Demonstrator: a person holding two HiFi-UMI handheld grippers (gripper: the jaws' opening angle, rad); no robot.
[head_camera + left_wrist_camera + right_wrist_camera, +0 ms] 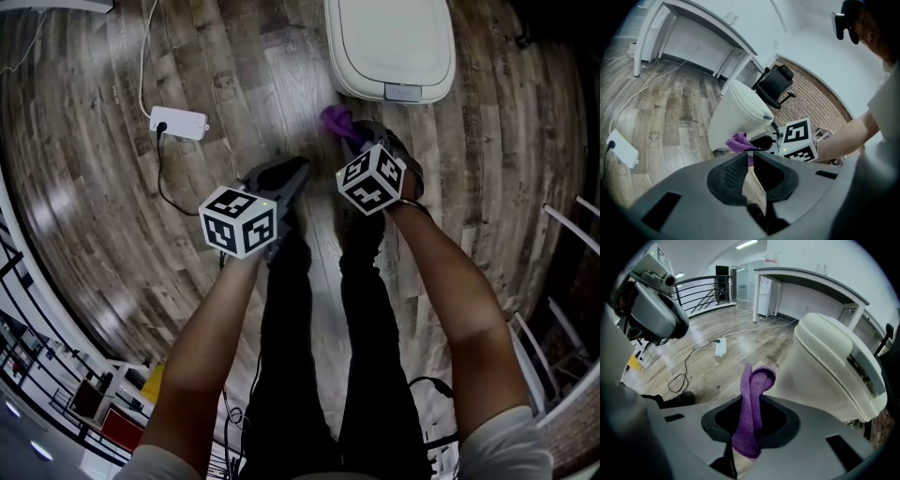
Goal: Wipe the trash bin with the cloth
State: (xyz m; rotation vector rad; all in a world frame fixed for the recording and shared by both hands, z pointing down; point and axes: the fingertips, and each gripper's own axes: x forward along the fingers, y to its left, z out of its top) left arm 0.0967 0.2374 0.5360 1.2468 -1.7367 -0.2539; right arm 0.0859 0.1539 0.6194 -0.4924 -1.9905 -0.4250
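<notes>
right gripper view: right gripper [752, 401] clamps the purple cloth [752, 420], white bin [834, 366] just ahead to its right; left gripper [749, 161] closed, empty. wood-plank floor [112, 206], power strip [178, 121] ahead of the left gripper, white desk [693, 23] beyond the bin

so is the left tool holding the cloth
No, the purple cloth sits clamped in the right tool, while the left tool has nothing between its jaws.

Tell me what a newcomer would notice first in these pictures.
The purple cloth stands out, pinched in the right gripper and sticking up out of it. Just beyond it stands the white trash bin on the wood floor. The left gripper, beside the right one, is empty.
</notes>
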